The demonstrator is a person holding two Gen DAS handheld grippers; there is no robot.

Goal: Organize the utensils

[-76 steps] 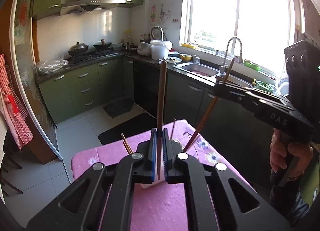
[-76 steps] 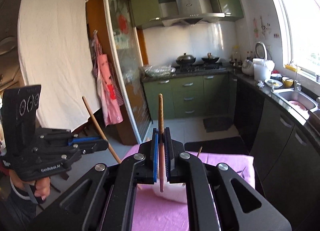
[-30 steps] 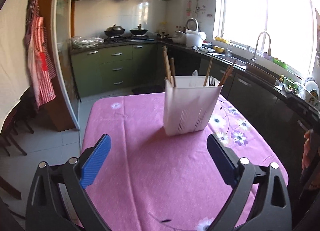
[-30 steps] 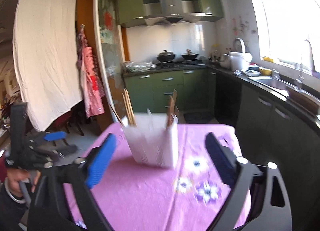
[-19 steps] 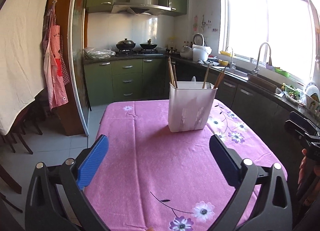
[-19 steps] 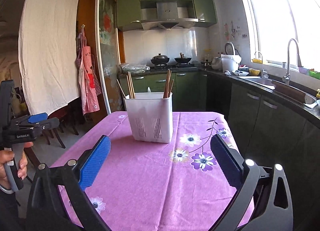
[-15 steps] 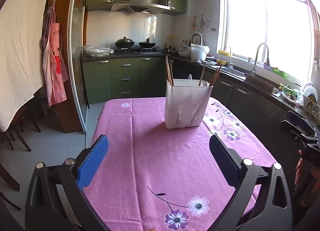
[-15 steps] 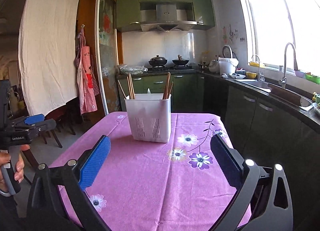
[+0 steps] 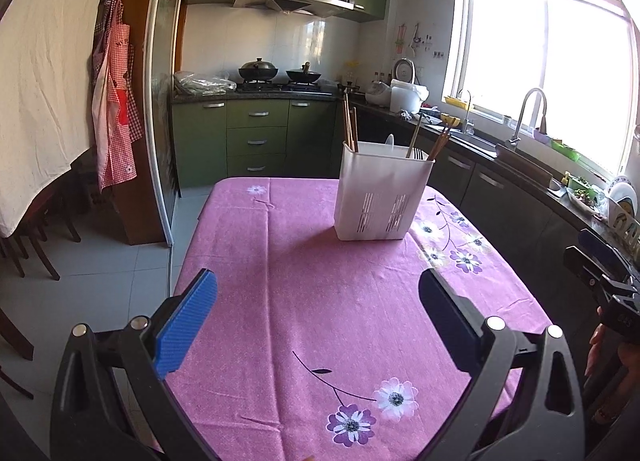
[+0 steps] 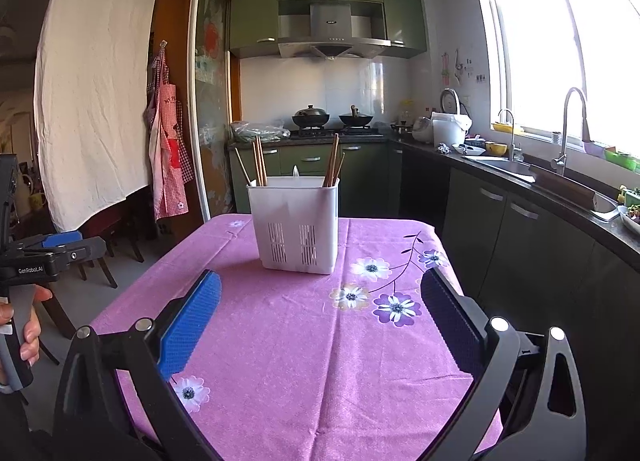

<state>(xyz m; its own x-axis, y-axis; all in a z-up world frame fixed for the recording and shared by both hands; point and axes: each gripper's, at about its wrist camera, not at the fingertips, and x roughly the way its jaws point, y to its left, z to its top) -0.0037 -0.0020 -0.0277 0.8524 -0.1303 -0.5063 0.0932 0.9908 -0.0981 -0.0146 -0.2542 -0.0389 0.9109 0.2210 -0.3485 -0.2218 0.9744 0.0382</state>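
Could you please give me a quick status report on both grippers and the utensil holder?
Left gripper open, empty; right gripper open, empty. White slotted plastic utensil holder upright on pink floral tablecloth, wooden chopsticks standing inside. Nothing in the way.

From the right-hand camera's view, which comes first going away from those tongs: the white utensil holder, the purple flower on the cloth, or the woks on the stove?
1. Purple flower, on the tablecloth just ahead of the right tongs, toward their right side.
2. White utensil holder, mid-table, holding chopsticks.
3. Woks on the stove against the back wall.
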